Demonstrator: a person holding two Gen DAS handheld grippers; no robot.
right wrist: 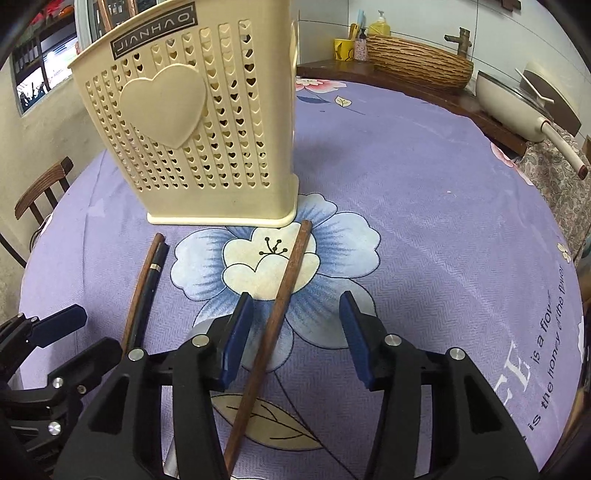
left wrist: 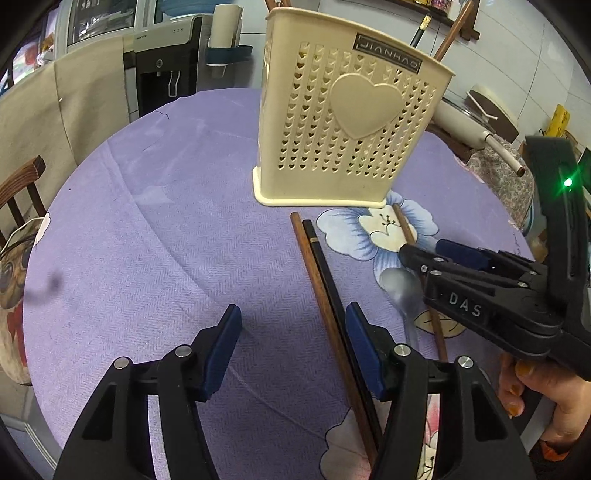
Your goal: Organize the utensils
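A cream heart-pierced utensil holder (left wrist: 343,122) (right wrist: 192,122) stands on the purple flowered tablecloth (left wrist: 147,240). A brown and a black chopstick (left wrist: 321,280) (right wrist: 147,280) lie side by side in front of it. They run between the fingers of my left gripper (left wrist: 293,347), close to the right pad, and the gripper is open. A single brown chopstick (right wrist: 284,291) (left wrist: 404,225) lies between the fingers of my open right gripper (right wrist: 295,332) (left wrist: 424,251), untouched by the pads. A metal spoon (left wrist: 402,291) lies partly hidden under that gripper.
Several chopsticks (left wrist: 450,33) stand in the holder. A wooden chair (left wrist: 22,184) is at the table's left edge. A cream pan (right wrist: 517,107) and a wicker basket (right wrist: 417,62) sit on the counter to the right. A person's hand (left wrist: 535,387) holds the right gripper.
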